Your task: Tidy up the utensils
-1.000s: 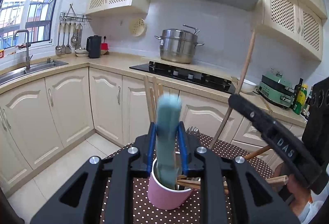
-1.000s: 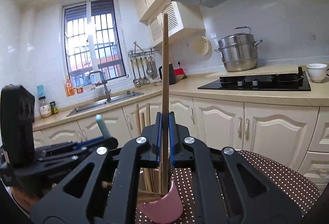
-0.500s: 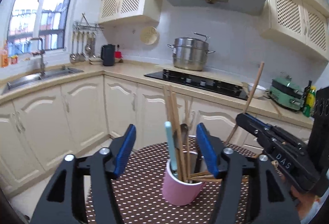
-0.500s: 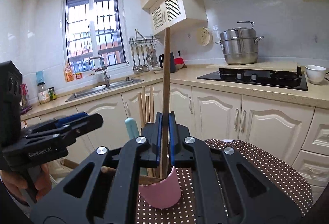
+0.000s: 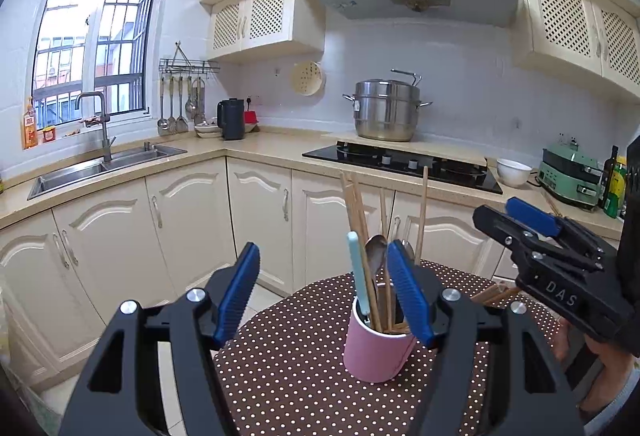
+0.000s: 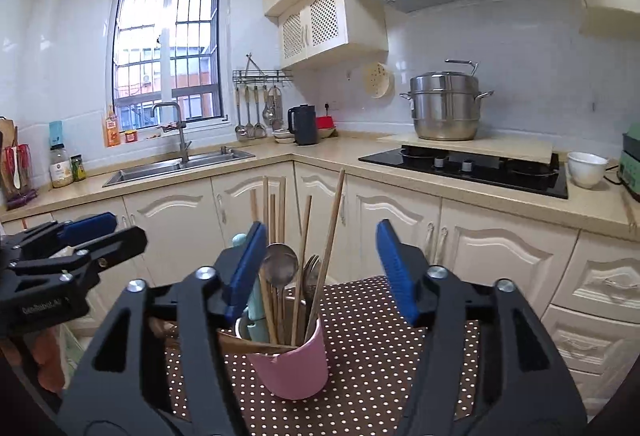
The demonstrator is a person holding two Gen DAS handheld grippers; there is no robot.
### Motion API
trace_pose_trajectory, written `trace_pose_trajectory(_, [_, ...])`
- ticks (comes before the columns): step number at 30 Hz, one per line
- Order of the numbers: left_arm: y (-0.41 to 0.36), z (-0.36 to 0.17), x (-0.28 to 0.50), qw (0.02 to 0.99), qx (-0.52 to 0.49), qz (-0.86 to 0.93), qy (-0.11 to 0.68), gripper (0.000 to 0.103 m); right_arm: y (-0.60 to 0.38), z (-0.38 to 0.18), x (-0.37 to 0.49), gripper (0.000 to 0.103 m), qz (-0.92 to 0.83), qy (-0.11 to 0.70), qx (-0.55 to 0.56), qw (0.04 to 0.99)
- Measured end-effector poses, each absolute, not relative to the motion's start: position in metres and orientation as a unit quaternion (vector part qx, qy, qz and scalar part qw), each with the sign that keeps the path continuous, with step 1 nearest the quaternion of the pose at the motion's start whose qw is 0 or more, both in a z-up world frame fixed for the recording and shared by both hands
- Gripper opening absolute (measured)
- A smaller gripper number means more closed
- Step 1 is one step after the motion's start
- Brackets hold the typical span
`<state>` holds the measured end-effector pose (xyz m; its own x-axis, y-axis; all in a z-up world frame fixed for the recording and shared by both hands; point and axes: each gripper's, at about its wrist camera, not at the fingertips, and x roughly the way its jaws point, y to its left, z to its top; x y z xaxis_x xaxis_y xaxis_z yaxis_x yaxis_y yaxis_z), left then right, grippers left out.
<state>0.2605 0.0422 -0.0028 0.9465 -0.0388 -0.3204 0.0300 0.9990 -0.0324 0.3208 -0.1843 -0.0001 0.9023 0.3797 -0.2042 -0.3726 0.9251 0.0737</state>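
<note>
Both tongs (image 5: 324, 294) (image 6: 322, 272) gape wide, empty — pink cup (image 6: 294, 368) of utensils partly hidden behind blue pads (image 6: 246, 268).

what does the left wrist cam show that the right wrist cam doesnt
Only the left wrist view shows the green countertop appliance fully, with dark bottles beside it.

Only the right wrist view shows a glass jar left of the steel sink, and a metal fork in the cup.

Both show the pink cup holding wooden chopsticks, a metal spoon and a pale teal handle, on the brown polka-dot tablecloth.
</note>
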Motion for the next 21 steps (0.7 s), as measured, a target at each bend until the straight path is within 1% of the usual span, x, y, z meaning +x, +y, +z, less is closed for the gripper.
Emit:
trace_pose_trajectory(5, [0.044, 0.000, 0.247, 0.987, -0.013, -0.014, 0.161, 0.065, -0.186, 0.003, 0.308, 0.074, 0.174, 0.095, 0.003, 0.980])
trace_pose_trajectory(7, [0.044, 0.002, 0.240, 0.987, -0.013, -0.014, 0.160, 0.066, -0.189, 0.004, 0.304, 0.075, 0.176, 0.093, 0.005, 0.980])
trace_pose_trajectory(10, [0.045, 0.004, 0.233, 0.987, -0.016, -0.014, 0.159, 0.066, -0.195, 0.010, 0.296, 0.081, 0.200, 0.090, 0.033, 0.975])
trace_pose_trajectory(17, [0.042, 0.010, 0.202, 0.988, -0.012, -0.009, 0.151, 0.067, -0.210, 0.024, 0.272, 0.082, 0.202, 0.088, 0.068, 0.973])
trace_pose_trajectory(19, [0.041, 0.012, 0.191, 0.989, -0.009, 0.001, 0.145, 0.076, -0.212, 0.028, 0.262, 0.082, 0.202, 0.089, 0.068, 0.973])
trace_pose_trajectory(21, [0.040, 0.014, 0.179, 0.991, -0.011, 0.006, 0.133, 0.076, -0.213, 0.030, 0.247, 0.083, 0.198, 0.092, 0.064, 0.974])
